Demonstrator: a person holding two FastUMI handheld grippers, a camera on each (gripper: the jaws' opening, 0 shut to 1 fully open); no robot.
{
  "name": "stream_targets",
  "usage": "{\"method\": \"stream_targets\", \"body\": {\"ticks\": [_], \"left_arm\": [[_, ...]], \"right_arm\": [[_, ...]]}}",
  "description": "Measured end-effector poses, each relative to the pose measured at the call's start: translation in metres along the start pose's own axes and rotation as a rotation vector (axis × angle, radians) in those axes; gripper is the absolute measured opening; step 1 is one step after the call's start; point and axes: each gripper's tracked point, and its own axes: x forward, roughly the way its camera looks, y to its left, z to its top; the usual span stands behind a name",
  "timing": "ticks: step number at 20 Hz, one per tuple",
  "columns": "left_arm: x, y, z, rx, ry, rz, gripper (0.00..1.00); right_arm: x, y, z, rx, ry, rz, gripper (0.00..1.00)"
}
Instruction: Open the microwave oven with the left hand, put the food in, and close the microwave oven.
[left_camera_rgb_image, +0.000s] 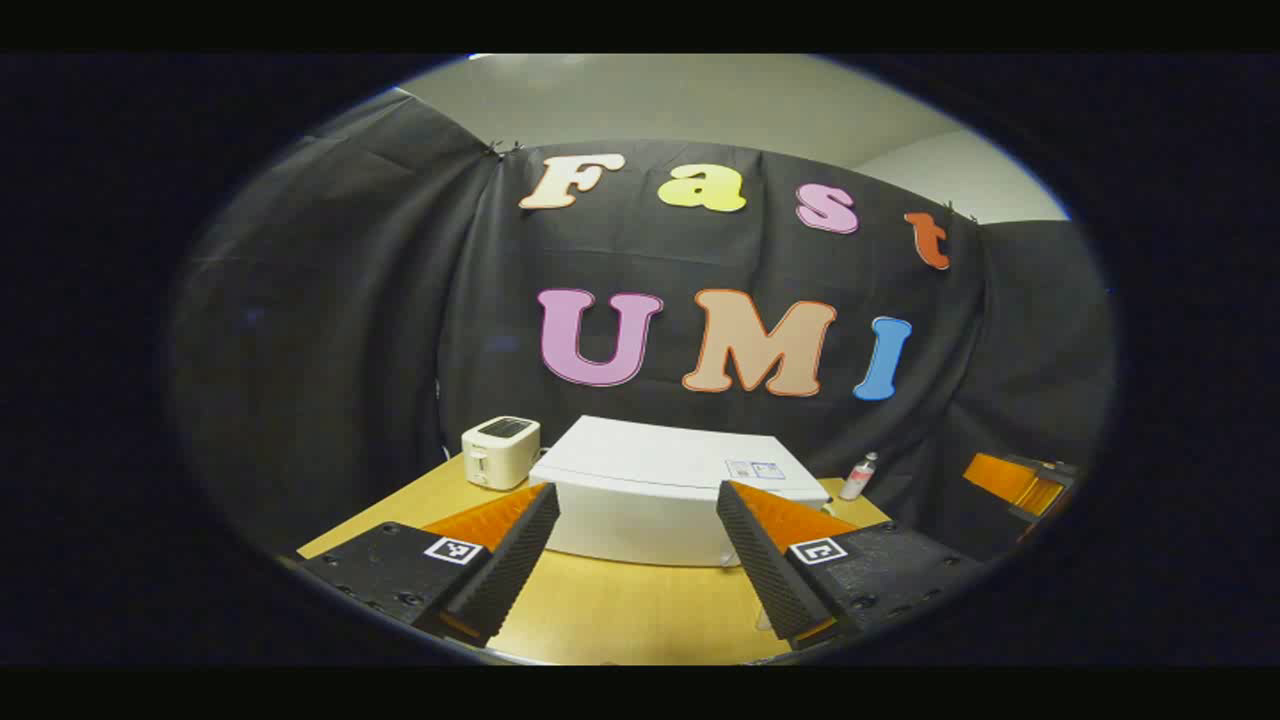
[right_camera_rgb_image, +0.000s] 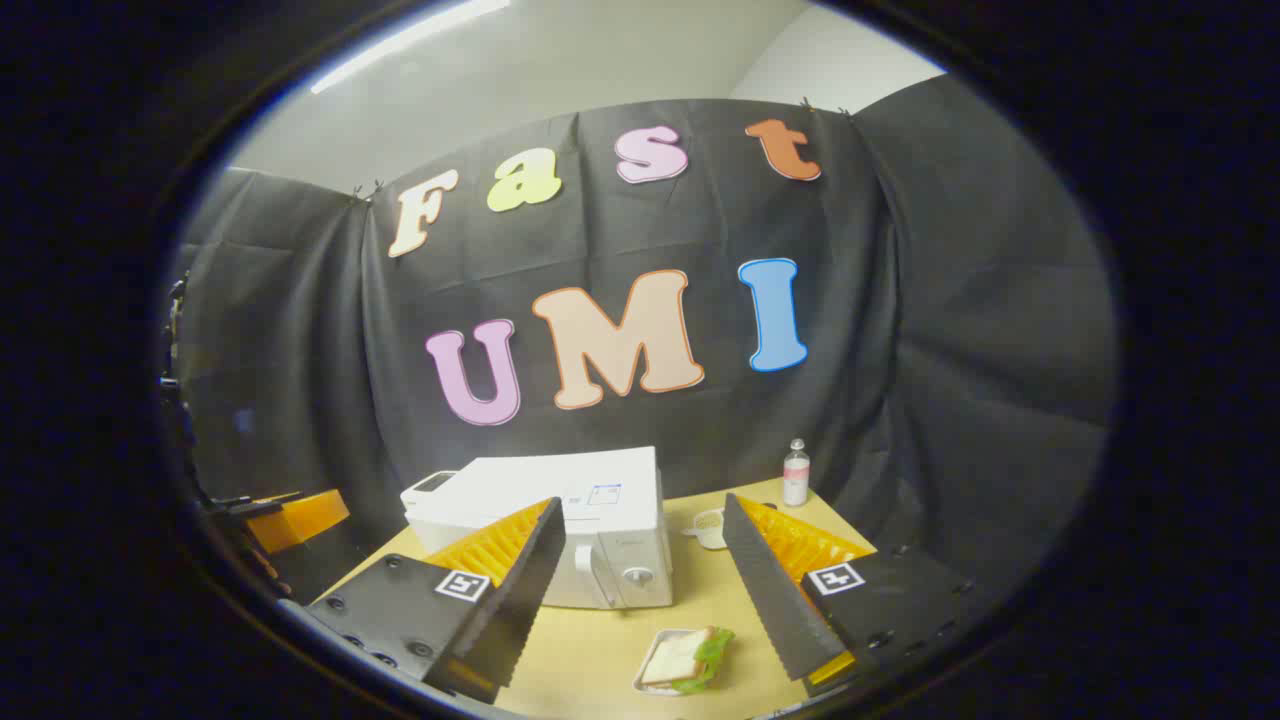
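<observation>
Microwave oven (right_camera_rgb_image: 590, 530) stands shut at the back of the worktop (right_camera_rgb_image: 600, 650); the sandwich plate (right_camera_rgb_image: 685, 660) waits in front. Left tool (left_camera_rgb_image: 635, 560) and right tool (right_camera_rgb_image: 640, 590) both gape, empty. Every step seems left.

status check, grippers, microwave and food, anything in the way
Left gripper open, right gripper open, both empty. Microwave door shut; sandwich on its tray on the table. Nothing between the grippers and the microwave.
</observation>
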Motion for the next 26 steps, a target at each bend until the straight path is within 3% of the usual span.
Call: {"method": "stream_targets", "body": {"ticks": [1,2,6,7,15,17,19,20,23,26], "left_arm": [[0.000,-0.002,0.001,0.004,-0.004,-0.007,0.92],[0.003,-0.006,0.002,0.003,-0.003,-0.010,0.93],[0.007,-0.019,0.005,0.007,0.002,0.001,0.92],[0.009,-0.024,0.005,0.015,0.002,-0.003,0.93],[0.015,-0.047,0.008,0.007,0.008,-0.013,0.95],[0.017,-0.047,0.007,0.010,0.014,-0.008,0.92],[0.019,-0.047,0.003,0.013,0.022,-0.003,0.95],[0.021,-0.047,0.001,0.011,0.025,-0.002,0.92],[0.023,-0.046,-0.009,0.007,0.049,-0.004,0.99],[0.027,-0.051,-0.037,-0.009,0.113,-0.025,0.93]], "right_arm": [[-0.001,-0.001,0.001,-0.011,0.005,-0.004,0.92],[-0.001,-0.002,-0.001,-0.016,0.014,-0.002,0.99],[0.002,-0.007,0.003,-0.012,0.046,0.015,0.99],[0.004,-0.011,0.004,-0.014,0.047,0.009,0.92],[0.016,-0.045,0.016,0.011,0.053,-0.019,0.92],[0.018,-0.051,0.017,0.016,0.055,-0.024,0.92],[0.020,-0.056,0.019,0.017,0.054,-0.032,0.98],[0.020,-0.058,0.017,0.017,0.057,-0.033,0.92],[0.021,-0.062,0.016,0.017,0.066,-0.040,0.92],[0.020,-0.065,0.009,0.024,0.080,-0.045,0.92]]}}
